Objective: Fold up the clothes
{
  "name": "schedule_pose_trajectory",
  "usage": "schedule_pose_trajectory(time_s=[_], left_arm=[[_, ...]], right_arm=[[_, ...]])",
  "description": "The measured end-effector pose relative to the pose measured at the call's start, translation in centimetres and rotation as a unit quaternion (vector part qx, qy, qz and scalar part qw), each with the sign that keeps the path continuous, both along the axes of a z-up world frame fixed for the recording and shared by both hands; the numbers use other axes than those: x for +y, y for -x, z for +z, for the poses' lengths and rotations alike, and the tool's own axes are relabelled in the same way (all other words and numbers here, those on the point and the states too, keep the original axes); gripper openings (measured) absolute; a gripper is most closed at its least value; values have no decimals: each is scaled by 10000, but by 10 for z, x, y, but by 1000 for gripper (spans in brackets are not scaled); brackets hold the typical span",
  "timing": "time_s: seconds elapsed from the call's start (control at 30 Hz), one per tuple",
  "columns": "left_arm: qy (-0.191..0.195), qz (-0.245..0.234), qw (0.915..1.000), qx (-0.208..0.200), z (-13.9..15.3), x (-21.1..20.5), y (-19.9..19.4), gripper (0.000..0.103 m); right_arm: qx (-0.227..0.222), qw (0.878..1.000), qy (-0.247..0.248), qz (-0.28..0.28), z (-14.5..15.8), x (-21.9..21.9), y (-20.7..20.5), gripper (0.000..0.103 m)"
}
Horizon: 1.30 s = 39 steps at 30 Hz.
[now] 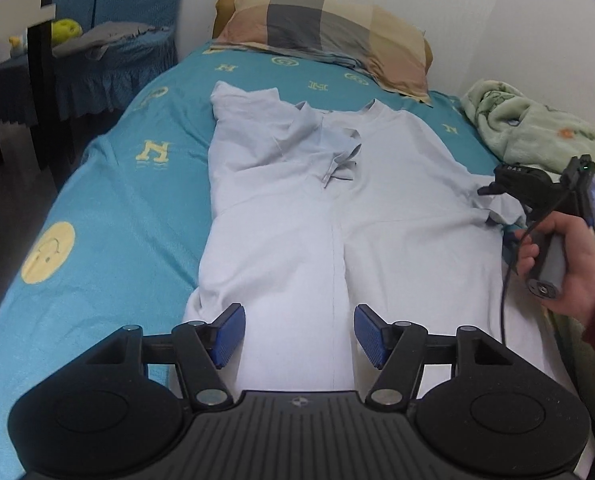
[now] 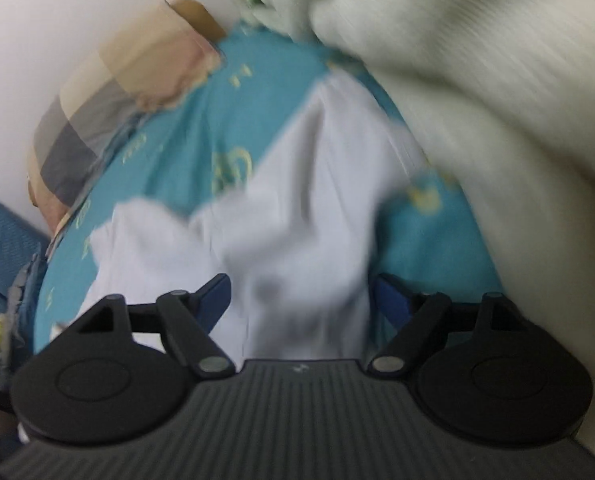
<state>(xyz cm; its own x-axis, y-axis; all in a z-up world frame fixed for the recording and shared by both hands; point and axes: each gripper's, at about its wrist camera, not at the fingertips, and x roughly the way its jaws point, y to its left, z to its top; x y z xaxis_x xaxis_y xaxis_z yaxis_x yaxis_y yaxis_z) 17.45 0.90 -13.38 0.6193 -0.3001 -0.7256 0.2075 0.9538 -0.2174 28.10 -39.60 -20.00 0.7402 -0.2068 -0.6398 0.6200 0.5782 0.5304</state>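
Note:
A pale lilac T-shirt (image 1: 309, 208) lies spread on the blue bedspread (image 1: 109, 208), collar toward the pillow, its left sleeve folded in over the chest. My left gripper (image 1: 299, 334) is open, hovering over the shirt's lower hem. My right gripper (image 1: 487, 191) is at the shirt's right sleeve, held by a hand. In the blurred right wrist view the right gripper (image 2: 303, 294) is open with the sleeve cloth (image 2: 297, 216) lying between its blue pads (image 2: 217, 292).
A checked pillow (image 1: 325, 28) lies at the head of the bed. A green fleece blanket (image 1: 537, 136) is bunched along the right side, also in the right wrist view (image 2: 477, 80). A blue-covered chair (image 1: 117, 52) and dark frame stand left of the bed.

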Motion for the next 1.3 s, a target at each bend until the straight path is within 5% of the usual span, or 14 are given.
schedule_pose_trajectory(time_s=[0.17,0.23,0.27,0.3,0.37,0.53,0.7,0.97,1.23,1.3], left_arm=[[324,-79,9994,-9,-2,3,-8,63],[321,-95,9994,-56,-2,2,-10,63],[330,-97,9994,-53,-1,2,-11,63],[362,-81,9993,-75,1,3,-10,63],[429,-47,9990,-124,6,5,-9,63],[553,130,9974,-434,25,15,2,63],[658,312,9951,-662,39,26,10,63],[966,692,9899,-779,51,54,8,63],[1183,822,9879,-576,43,71,2,63],[1244,787,9872,-612,45,71,3,63]], right_arm=[[-518,9978,364,-218,-5,-18,-29,76],[-441,9973,501,-318,-2,-25,-39,51],[-369,9969,631,-291,1,-26,-40,25],[-285,9961,799,-227,6,-26,-40,14],[-170,9933,1139,-104,18,-22,-39,11],[-54,9715,2327,451,70,17,-37,11],[-168,9322,3368,1316,117,92,-43,11],[-23,8626,4095,2969,90,232,-71,11],[370,8693,3469,3501,53,266,-78,18],[309,8753,3151,3654,60,260,-72,37]])
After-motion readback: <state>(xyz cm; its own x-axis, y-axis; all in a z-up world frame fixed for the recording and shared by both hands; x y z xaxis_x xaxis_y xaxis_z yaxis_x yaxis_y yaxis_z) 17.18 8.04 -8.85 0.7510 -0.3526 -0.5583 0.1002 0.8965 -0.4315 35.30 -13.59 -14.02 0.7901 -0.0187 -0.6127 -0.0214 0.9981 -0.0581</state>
